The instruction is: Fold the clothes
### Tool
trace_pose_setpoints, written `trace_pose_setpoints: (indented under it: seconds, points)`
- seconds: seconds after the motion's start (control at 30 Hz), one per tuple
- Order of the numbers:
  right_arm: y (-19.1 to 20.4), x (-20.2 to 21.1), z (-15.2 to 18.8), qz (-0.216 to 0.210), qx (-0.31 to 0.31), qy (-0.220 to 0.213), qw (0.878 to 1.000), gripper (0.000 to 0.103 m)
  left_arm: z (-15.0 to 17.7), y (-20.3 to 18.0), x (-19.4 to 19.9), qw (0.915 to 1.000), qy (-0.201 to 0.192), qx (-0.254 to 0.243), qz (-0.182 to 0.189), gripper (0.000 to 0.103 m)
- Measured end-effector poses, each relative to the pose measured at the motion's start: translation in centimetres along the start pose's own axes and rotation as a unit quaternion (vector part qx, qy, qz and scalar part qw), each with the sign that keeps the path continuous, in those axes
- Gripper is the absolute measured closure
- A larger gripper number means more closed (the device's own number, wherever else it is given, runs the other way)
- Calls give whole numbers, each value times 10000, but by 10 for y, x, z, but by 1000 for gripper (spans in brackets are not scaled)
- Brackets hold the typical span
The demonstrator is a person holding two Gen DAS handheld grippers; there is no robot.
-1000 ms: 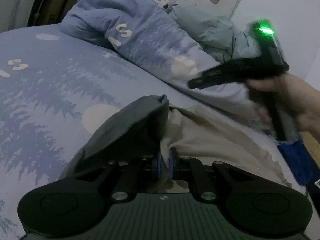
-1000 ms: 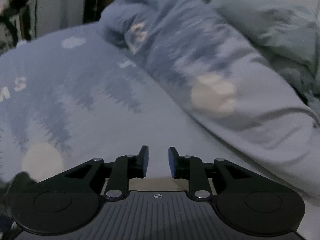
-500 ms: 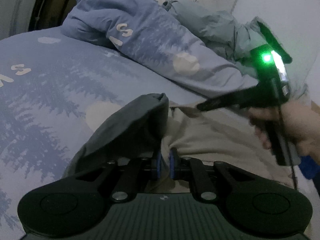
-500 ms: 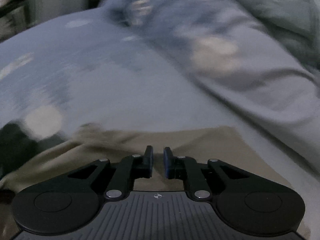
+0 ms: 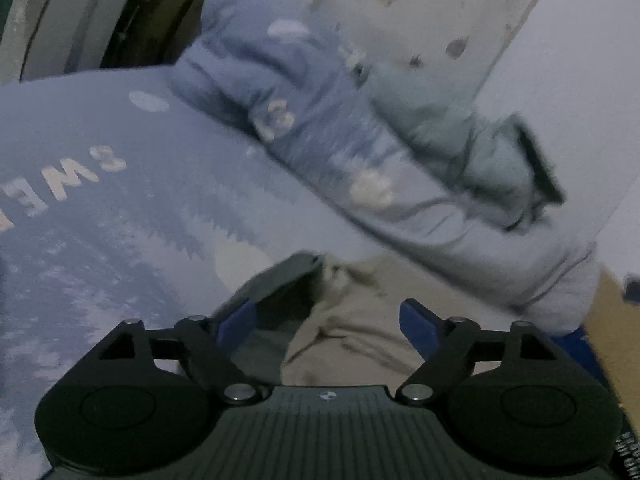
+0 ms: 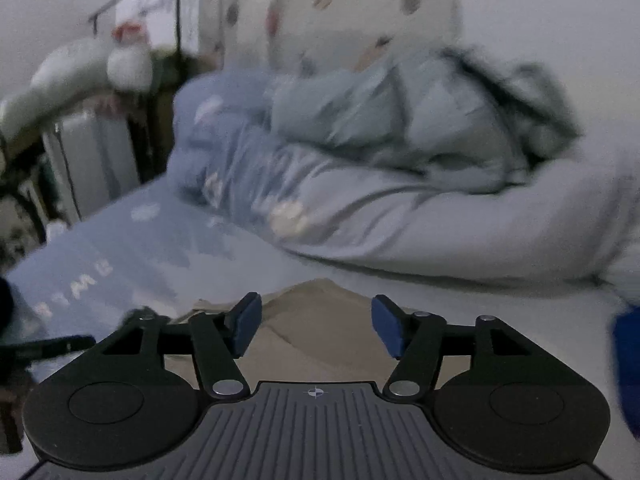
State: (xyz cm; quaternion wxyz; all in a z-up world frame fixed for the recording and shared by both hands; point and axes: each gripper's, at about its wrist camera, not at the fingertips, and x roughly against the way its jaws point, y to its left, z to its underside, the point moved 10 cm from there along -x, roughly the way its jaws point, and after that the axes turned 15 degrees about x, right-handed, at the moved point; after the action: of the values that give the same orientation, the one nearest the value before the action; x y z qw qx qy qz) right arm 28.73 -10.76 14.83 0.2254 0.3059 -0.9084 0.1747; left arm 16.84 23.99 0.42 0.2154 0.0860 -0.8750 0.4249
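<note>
1. The left claw point(image 5: 328, 322) stands wide, its jaws having just been opening; the clothes point(image 5: 352, 340) lie below and between the blue pads, which press on nothing.
2. The right claw point(image 6: 316, 326) is likewise spread, also just opened, with the beige cloth point(image 6: 316, 304) under its gap and nothing gripped.
3. The clothes, a beige piece with a dark grey part point(image 5: 276, 284) turned over on its left side, rest on the bed point(image 5: 120, 208), just in front of the heaped quilt point(image 5: 320, 132).
4. The fold seems freshly laid and let go. To do this step well, each claw should probably lift clear before shifting sideways, so no pad drags the grey flap back open.
5. A next grip would best take an outer edge of the beige cloth, not its rumpled middle.
6. Open room lies left of the clothes on the flat printed sheet; the quilt crowds the far side, and the bed's edge point(image 5: 608, 320) is close on the right.
</note>
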Motion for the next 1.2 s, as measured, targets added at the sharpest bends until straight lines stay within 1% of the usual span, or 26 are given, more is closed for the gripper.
trace_pose_setpoints:
  seconds: [0.03,0.07,0.1,0.2,0.27,0.33,0.43,0.5,0.53,0.6,0.67,0.73,0.83,0.87,0.9,0.97,1.03,1.07,1.17,1.2]
  points:
    - [-3,31,3,67,-82,-102,9999,33,-3,-4,21,9999,-90,15,60,15]
    - [-4,61,7,124,-162,-194,9996,29,-6,-8,42,9997,-167,32,147,14]
    - [-5,89,12,181,-231,-281,9992,29,-8,-12,61,9995,-221,65,231,11]
    - [-6,171,28,380,-352,-518,9973,26,-14,-20,116,9985,-328,143,404,10]
    - [-3,217,38,453,-501,-681,9954,23,-16,-22,152,9980,-423,115,464,9]
    - [1,260,47,485,-694,-858,9927,22,-19,-25,181,9975,-490,100,505,6]
    - [10,309,61,527,-871,-1051,9892,20,-25,-29,219,9969,-556,83,543,2]
    - [19,335,72,574,-872,-1120,9882,18,-23,-28,236,9975,-534,-22,456,0]
    - [24,343,79,588,-872,-1136,9879,18,-20,-28,244,9978,-512,-164,378,0]
    - [35,359,92,618,-872,-1169,9874,14,-7,-25,248,9979,-376,-482,191,0]
    - [46,359,111,613,-877,-1073,9885,13,12,-15,241,9974,-150,-703,-43,0]
    - [61,349,136,538,-922,-883,9904,13,37,1,224,9963,199,-773,-309,0]
    - [80,317,177,475,-1035,-536,9921,13,79,27,192,9917,762,-758,-709,0]
    - [86,305,191,518,-1022,-400,9926,13,92,36,180,9894,931,-739,-835,0]
    - [95,292,206,624,-938,-227,9934,13,105,43,170,9869,1075,-724,-957,5]
    - [114,262,234,750,-708,103,9946,13,121,53,153,9832,1188,-715,-1185,7]
    - [134,231,256,758,-607,330,9947,14,136,63,137,9792,1292,-707,-1397,12]
    - [145,216,267,748,-576,430,9946,14,139,65,133,9782,1307,-707,-1448,16]
    - [171,170,286,791,-312,660,9942,15,147,72,121,9753,1354,-704,-1598,19]
    - [179,154,291,819,-196,742,9937,18,150,74,117,9743,1369,-703,-1647,19]
